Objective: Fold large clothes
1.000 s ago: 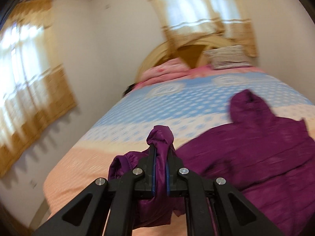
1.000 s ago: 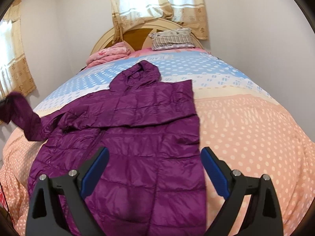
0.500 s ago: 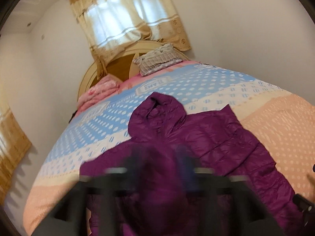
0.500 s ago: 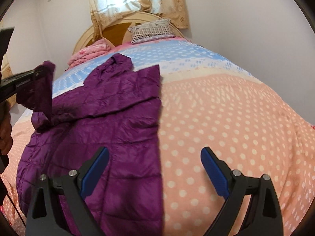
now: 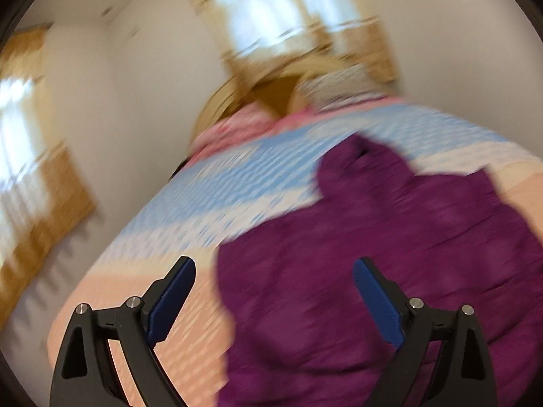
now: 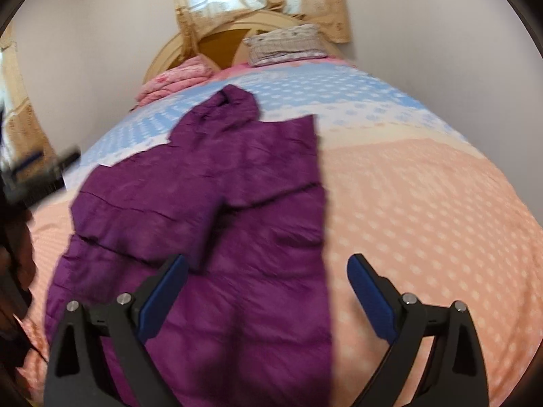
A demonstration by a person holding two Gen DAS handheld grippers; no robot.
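Right wrist view: purple jacket (image 6: pixel 210 237) flat on the bed (image 6: pixel 424 203), both grippers empty.

Nearest, the right gripper (image 6: pixel 266 288) stands wide apart above the jacket's right edge, nothing between its pads. The left gripper (image 5: pixel 273 291) is spreading its jaws, gripping nothing, over the jacket's left edge; that view is blurred. One sleeve lies folded across the chest. Hood (image 6: pixel 234 105) points toward the pillows (image 6: pixel 288 44) and headboard (image 6: pixel 217 34).
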